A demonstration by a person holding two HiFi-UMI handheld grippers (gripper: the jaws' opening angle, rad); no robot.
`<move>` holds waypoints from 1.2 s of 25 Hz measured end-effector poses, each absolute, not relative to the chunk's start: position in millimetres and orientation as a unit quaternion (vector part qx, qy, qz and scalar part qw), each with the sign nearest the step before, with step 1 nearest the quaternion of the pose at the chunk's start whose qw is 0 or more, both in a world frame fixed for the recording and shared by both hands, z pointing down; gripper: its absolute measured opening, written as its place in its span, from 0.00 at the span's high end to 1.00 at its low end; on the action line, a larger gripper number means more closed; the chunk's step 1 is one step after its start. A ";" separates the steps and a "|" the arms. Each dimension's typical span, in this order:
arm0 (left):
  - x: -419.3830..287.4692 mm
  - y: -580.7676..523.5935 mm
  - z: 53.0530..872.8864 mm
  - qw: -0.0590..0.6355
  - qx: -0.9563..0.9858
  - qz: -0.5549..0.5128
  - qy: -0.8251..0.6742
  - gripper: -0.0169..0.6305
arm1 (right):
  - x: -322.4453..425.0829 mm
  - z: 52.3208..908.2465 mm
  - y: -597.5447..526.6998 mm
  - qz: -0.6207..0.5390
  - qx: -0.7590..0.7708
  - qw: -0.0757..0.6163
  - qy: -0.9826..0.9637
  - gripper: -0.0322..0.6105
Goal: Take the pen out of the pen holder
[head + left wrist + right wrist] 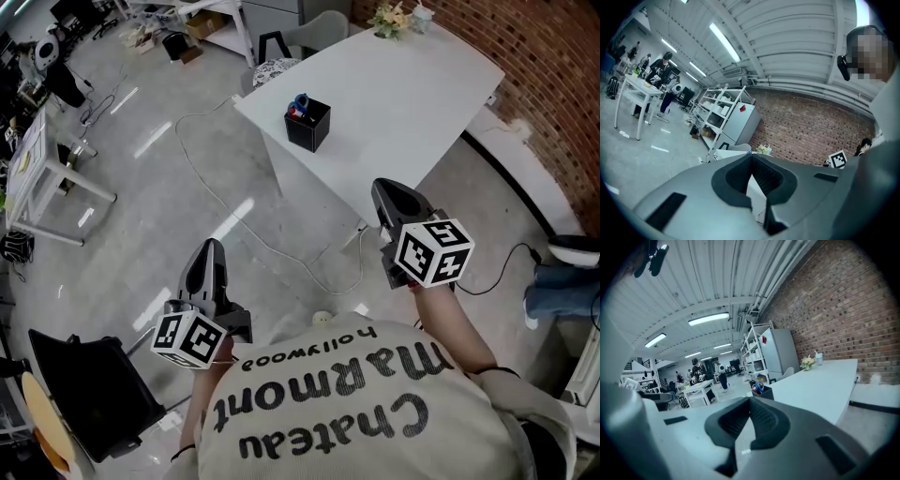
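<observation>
Head view: pen (298, 105) stands upright in pen holder (310, 128), on table (403, 89).

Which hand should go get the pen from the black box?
The right gripper, probably: it is by the table's edge, nearer the pen holder than the left gripper, which is over the floor. Both are shut.

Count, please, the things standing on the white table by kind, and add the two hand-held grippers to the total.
Black square pen holder: 1
Bunch of pale flowers: 1
Small white container: 1
Hand-held grippers: 2 (left hand-held gripper, right hand-held gripper)
Total: 5
</observation>
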State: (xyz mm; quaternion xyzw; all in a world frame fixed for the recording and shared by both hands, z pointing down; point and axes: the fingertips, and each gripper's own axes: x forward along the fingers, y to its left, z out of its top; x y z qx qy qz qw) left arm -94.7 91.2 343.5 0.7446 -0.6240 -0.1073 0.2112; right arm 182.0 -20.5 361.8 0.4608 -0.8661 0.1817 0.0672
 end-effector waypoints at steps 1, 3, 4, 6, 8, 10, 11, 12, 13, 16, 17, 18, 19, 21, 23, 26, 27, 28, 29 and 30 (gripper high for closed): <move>-93.0 89.8 345.5 0.213 0.745 -0.106 -0.623 0.97 | 183.4 364.9 -21.0 0.185 0.462 0.069 -0.865 0.95; -91.5 87.1 348.8 0.217 0.746 -0.103 -0.621 0.97 | 184.8 371.1 -22.2 0.190 0.462 0.073 -0.863 0.95; -91.4 86.0 350.3 0.219 0.746 -0.102 -0.621 0.97 | 185.0 374.1 -22.6 0.193 0.463 0.076 -0.862 0.95; -92.2 84.1 353.6 0.224 0.745 -0.099 -0.621 0.97 | 185.0 379.7 -23.1 0.199 0.463 0.080 -0.860 0.95; -94.6 82.0 357.2 0.228 0.744 -0.097 -0.620 0.97 | 183.6 384.4 -24.3 0.204 0.465 0.082 -0.858 0.95; -98.9 78.1 361.3 0.231 0.744 -0.096 -0.620 0.97 | 180.3 389.2 -26.6 0.207 0.466 0.085 -0.856 0.95; -101.8 75.0 363.7 0.233 0.744 -0.096 -0.619 0.97 | 178.3 392.1 -28.3 0.209 0.467 0.087 -0.855 0.95; -104.9 70.8 366.0 0.234 0.744 -0.098 -0.618 0.97 | 176.4 395.0 -30.7 0.211 0.469 0.089 -0.853 0.95; -107.9 65.4 367.9 0.235 0.745 -0.099 -0.616 0.97 | 174.4 397.4 -34.1 0.212 0.470 0.091 -0.852 0.95; -114.9 45.0 369.5 0.241 0.751 -0.093 -0.608 0.97 | 169.2 399.8 -49.2 0.217 0.480 0.091 -0.845 0.95; -118.0 37.2 369.1 0.242 0.752 -0.091 -0.606 0.97 | 166.9 399.0 -55.7 0.219 0.484 0.089 -0.842 0.95; -122.0 29.0 368.4 0.242 0.754 -0.091 -0.603 0.97 | 163.8 397.8 -62.6 0.220 0.488 0.086 -0.840 0.95; -126.9 20.5 367.3 0.242 0.756 -0.091 -0.601 0.97 | 159.7 396.8 -69.7 0.220 0.491 0.084 -0.839 0.95; -138.0 2.3 365.0 0.240 0.761 -0.090 -0.596 0.97 | 150.2 395.7 -84.7 0.221 0.497 0.082 -0.835 0.95; -150.0 -17.6 364.4 0.241 0.765 -0.086 -0.591 0.97 | 141.2 394.4 -100.9 0.222 0.505 0.079 -0.830 0.95; -168.2 -50.4 361.4 0.244 0.772 -0.082 -0.581 0.97 | 127.5 389.4 -122.3 0.224 0.517 0.067 -0.823 0.95; -172.9 -62.0 358.0 0.241 0.777 -0.083 -0.576 0.97 | 123.9 387.4 -128.7 0.223 0.522 0.063 -0.821 0.95; -176.8 -73.5 353.8 0.237 0.782 -0.083 -0.571 0.97 | 121.2 385.5 -135.4 0.222 0.526 0.059 -0.819 0.95; -180.1 -84.7 349.6 0.231 0.787 -0.083 -0.566 0.97 | 119.1 383.6 -142.3 0.221 0.531 0.054 -0.816 0.95; -183.2 -95.7 346.0 0.226 0.792 -0.084 -0.561 0.97 | 117.4 381.9 -149.3 0.221 0.536 0.048 -0.814 0.95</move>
